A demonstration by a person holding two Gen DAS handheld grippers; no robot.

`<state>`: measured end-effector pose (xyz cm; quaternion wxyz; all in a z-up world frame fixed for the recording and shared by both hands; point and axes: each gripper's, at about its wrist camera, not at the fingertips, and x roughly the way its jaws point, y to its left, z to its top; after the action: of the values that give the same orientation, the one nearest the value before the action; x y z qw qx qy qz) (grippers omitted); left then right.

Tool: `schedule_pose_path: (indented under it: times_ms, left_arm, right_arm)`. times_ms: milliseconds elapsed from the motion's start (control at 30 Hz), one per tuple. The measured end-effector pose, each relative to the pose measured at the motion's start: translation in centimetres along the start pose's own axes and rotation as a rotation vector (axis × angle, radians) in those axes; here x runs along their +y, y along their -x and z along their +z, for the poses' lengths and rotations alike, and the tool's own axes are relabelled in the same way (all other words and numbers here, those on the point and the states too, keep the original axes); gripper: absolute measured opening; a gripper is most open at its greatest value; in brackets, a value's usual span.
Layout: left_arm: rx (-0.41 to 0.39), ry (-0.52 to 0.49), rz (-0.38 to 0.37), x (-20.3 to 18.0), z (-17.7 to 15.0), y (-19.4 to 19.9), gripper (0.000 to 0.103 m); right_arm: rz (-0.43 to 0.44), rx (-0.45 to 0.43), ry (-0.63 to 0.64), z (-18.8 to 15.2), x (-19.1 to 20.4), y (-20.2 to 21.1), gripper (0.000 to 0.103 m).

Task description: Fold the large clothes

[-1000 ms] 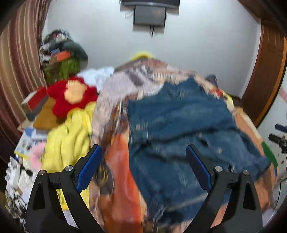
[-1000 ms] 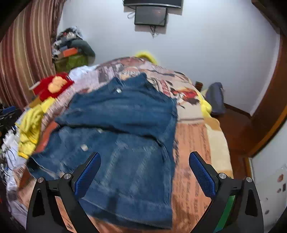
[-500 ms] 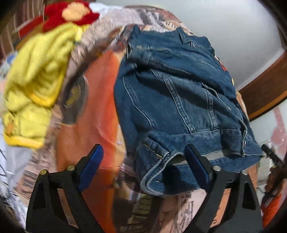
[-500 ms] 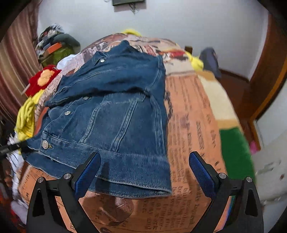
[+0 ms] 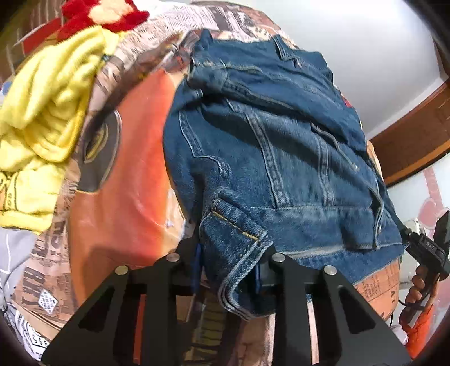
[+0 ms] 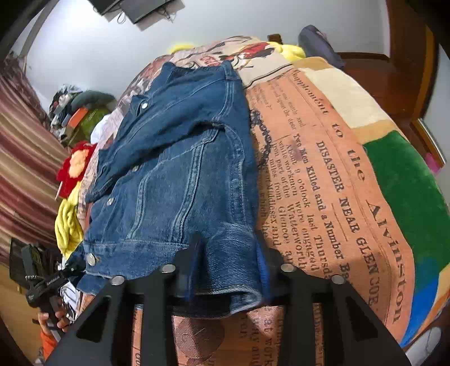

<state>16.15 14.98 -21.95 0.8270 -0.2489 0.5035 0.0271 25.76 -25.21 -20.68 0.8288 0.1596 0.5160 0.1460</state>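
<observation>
A blue denim jacket (image 5: 281,146) lies spread on a bed under a newspaper-print blanket (image 5: 126,197), collar far, hem near. In the left wrist view my left gripper (image 5: 227,267) is closing its jaws on the hem's near left corner, and the denim is pinched between the blue pads. In the right wrist view the jacket (image 6: 180,169) shows its buttoned front. My right gripper (image 6: 227,270) is closing on the hem's right corner, with cloth bunched between its pads. Each view catches the other gripper at the picture's edge, the right one (image 5: 433,247) and the left one (image 6: 42,281).
A yellow garment (image 5: 42,112) and a red plush toy (image 5: 104,14) lie left of the jacket. A striped curtain (image 6: 22,169) and a heap of things (image 6: 81,112) stand beyond them. Blanket (image 6: 323,183) stretches right of the jacket. A wooden door frame (image 5: 416,140) is at the right.
Both grippers came down to the jacket's near hem and tilted steeply. Their jaws went from wide open to closed on the two hem corners.
</observation>
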Motion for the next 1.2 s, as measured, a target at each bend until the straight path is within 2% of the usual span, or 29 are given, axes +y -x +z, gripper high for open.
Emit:
schedule_pose_path:
  times_ms: [33, 133, 333, 467, 700, 933, 1200]
  left_arm:
    - [-0.006, 0.0, 0.0, 0.0, 0.2, 0.2, 0.026]
    - [-0.056, -0.028, 0.002, -0.5, 0.9, 1.5, 0.02]
    - [-0.174, -0.077, -0.018, -2.0, 3.5, 5.0, 0.018]
    - [-0.238, -0.115, -0.005, -3.4, 5.8, 6.4, 0.018]
    - [-0.343, -0.165, -0.001, -4.9, 11.3, 7.6, 0.018]
    - [-0.367, -0.15, 0.007, -5.3, 17.7, 6.0, 0.018]
    - [-0.367, -0.115, 0.0, -4.7, 24.5, 1.5, 0.018]
  right_arm:
    - [0.014, -0.008, 0.0, 0.1, 0.1, 0.1, 0.021]
    - [0.042, -0.03, 0.008, 0.8, 0.6, 0.8, 0.015]
    - [0.092, -0.083, 0.072, 3.9, 2.6, 2.1, 0.012]
    - [0.082, -0.14, 0.152, 6.3, 4.9, 2.9, 0.011]
    - [0.074, -0.233, 0.23, 12.6, 8.1, 3.5, 0.011]
    - [0.057, -0.272, 0.267, 19.3, 10.2, 1.4, 0.011]
    - [0.005, -0.256, 0.224, 27.1, 10.9, -5.0, 0.011]
